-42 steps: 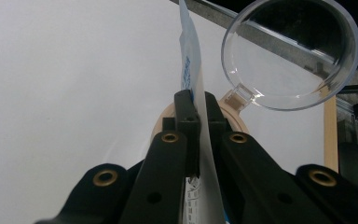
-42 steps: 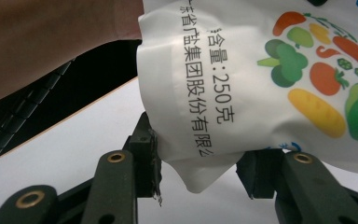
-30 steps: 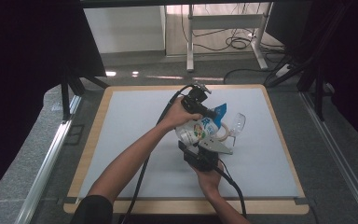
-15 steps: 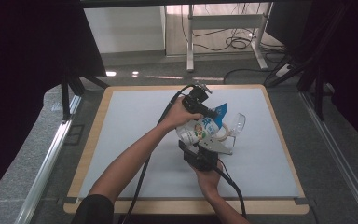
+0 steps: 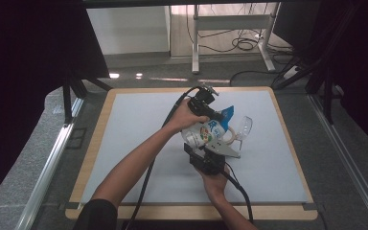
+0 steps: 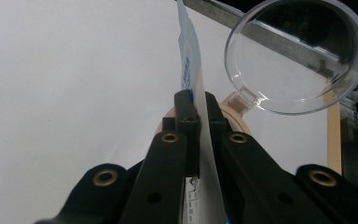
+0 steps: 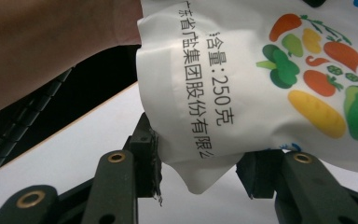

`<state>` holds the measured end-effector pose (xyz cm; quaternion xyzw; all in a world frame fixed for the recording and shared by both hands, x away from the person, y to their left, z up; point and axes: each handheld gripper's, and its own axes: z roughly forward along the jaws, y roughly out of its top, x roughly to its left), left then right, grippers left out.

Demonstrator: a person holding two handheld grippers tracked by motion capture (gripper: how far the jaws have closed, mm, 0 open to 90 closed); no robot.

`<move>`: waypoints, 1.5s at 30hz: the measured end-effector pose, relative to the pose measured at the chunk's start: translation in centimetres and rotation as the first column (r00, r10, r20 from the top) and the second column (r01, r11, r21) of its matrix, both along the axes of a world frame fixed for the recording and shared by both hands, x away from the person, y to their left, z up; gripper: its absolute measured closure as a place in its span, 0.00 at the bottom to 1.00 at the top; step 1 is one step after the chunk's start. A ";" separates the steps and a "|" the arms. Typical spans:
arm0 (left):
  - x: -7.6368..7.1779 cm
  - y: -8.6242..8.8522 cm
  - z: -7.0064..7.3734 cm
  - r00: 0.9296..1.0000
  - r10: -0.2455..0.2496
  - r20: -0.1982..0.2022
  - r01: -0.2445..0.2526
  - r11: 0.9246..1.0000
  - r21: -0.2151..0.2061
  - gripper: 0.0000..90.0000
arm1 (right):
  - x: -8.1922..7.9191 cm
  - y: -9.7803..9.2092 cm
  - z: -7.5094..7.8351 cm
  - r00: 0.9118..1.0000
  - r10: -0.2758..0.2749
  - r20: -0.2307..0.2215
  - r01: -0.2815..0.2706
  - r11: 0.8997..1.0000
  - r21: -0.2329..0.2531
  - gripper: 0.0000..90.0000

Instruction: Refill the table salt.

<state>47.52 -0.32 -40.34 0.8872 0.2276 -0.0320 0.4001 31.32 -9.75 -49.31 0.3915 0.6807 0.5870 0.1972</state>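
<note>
A white bag (image 5: 205, 132) with a blue top and printed vegetables hangs tilted over the middle of the table. My left gripper (image 5: 214, 113) is shut on its thin upper edge (image 6: 192, 79), as the left gripper view shows. From below, my right gripper (image 5: 212, 152) grips the bag's full lower corner (image 7: 200, 158), its jaws held wide apart by the corner, with a pad against each side. Just past the bag stands a clear round lid (image 6: 298, 51), swung up and hinged to a beige rim (image 6: 237, 112). In the high view the lid (image 5: 243, 127) is right of the bag.
The pale mat (image 5: 134, 143) has a wooden border (image 5: 92, 158), with free room left and right of the hands. Cables trail from both grippers toward the near edge. Metal rails and dark floor surround the table.
</note>
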 end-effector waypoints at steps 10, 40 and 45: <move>-0.1 -0.2 0.0 1.000 -0.007 0.001 0.007 1.000 0.000 1.00 | -0.1 -0.1 -0.1 1.000 -0.001 0.005 0.000 1.000 0.007 0.63; 0.0 -0.5 0.0 1.000 -0.009 0.000 0.009 1.000 0.011 1.00 | 0.0 -0.1 0.0 1.000 -0.018 0.005 0.018 1.000 0.005 0.63; 0.0 -0.5 0.0 1.000 -0.009 0.000 0.009 1.000 0.011 1.00 | 0.1 0.0 -0.1 1.000 -0.017 0.002 0.017 1.000 0.005 0.63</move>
